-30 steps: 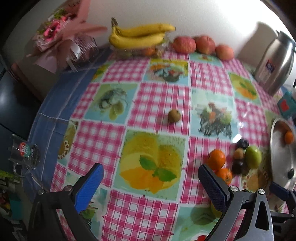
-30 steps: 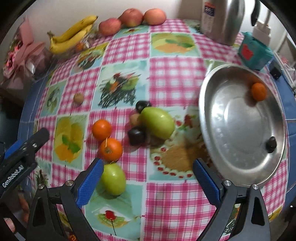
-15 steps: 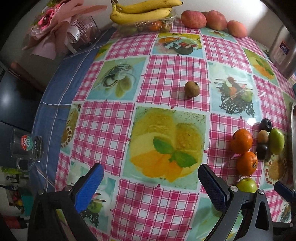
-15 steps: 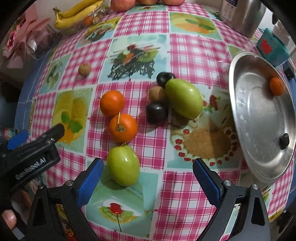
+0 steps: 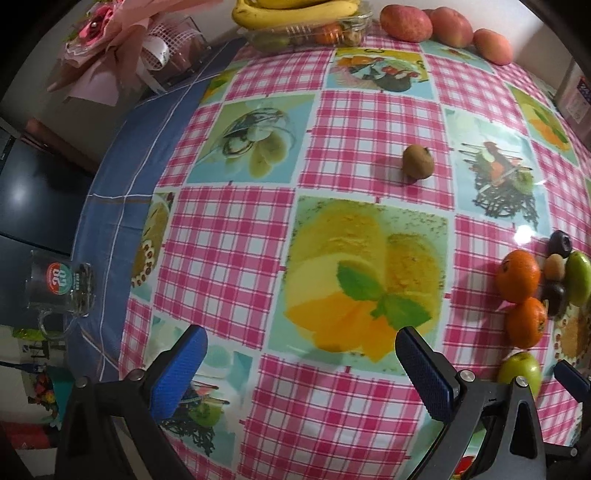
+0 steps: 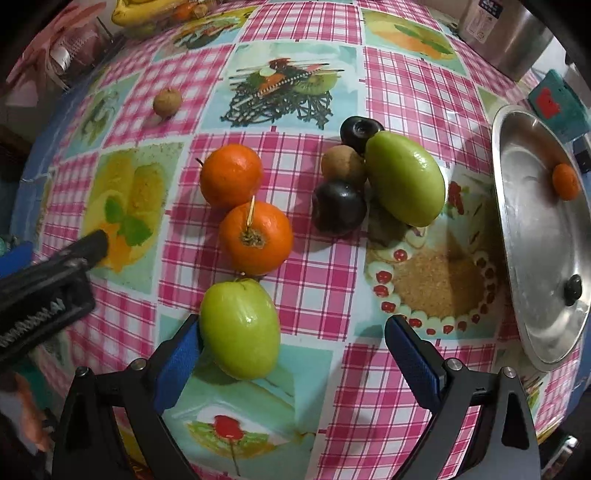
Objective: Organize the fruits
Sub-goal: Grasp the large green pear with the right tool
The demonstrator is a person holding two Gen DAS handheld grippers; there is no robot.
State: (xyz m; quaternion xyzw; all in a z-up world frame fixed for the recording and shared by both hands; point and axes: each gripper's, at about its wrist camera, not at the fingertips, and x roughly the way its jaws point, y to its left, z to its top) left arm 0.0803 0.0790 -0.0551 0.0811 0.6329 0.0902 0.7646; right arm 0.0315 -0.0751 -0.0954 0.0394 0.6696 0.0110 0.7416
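Note:
My right gripper (image 6: 295,358) is open, low over the table; a green fruit (image 6: 239,328) lies between its fingers, against the left pad (image 6: 181,360). Beyond it sit two oranges (image 6: 255,236), two dark plums (image 6: 339,212), a brown kiwi-like fruit (image 6: 343,162) and a second green fruit (image 6: 405,182). A steel plate (image 6: 532,306) at the right holds a small orange (image 6: 566,181) and a dark fruit (image 6: 572,288). My left gripper (image 5: 301,365) is open and empty over the cloth; a lone brown fruit (image 5: 418,161) lies ahead of it.
Bananas (image 5: 295,11) on a clear box and three red apples (image 5: 406,22) line the far edge. A pink bouquet (image 5: 110,44) and a glass mug (image 5: 59,288) stand at the left. A steel kettle (image 6: 513,33) and a teal box (image 6: 554,99) stand behind the plate.
Both grippers have moved forward and lower over the table. The green fruit now lies between the right gripper's fingers. No fruit has moved.

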